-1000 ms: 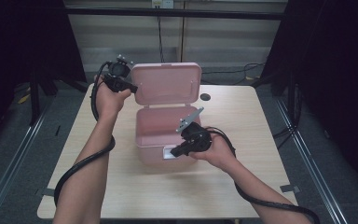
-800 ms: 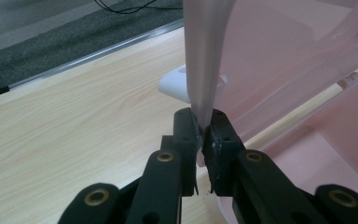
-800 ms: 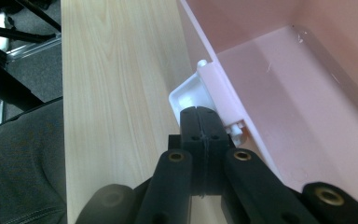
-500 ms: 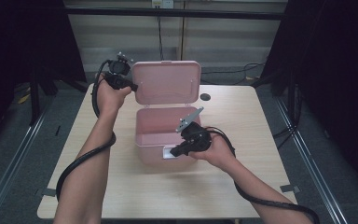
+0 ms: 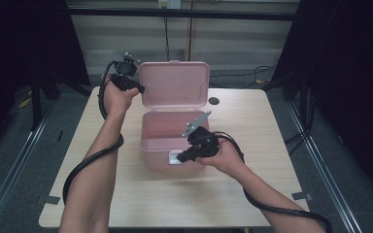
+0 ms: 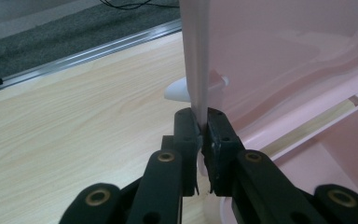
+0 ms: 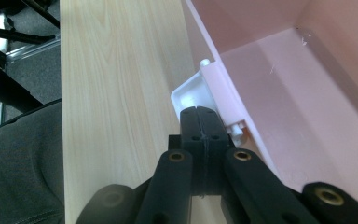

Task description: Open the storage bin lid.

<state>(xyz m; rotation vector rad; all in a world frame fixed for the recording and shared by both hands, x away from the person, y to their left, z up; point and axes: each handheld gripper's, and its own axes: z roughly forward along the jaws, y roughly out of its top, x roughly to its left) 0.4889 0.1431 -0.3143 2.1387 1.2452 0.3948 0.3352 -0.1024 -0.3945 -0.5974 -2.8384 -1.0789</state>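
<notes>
While left gripper point(image 6: 203, 135) pinches lid point(image 5: 174, 85) edge, box point(image 5: 167, 141) open

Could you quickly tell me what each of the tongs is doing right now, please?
Left tongs: closed on the edge of the pink box's raised lid.
Right tongs: closed, nothing visibly between the jaws, at the white latch.

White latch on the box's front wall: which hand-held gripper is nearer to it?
Right. The right hand-held gripper sits shut at the white latch on the pink box front. The left hand-held gripper clamps the raised lid edge at the back.
</notes>
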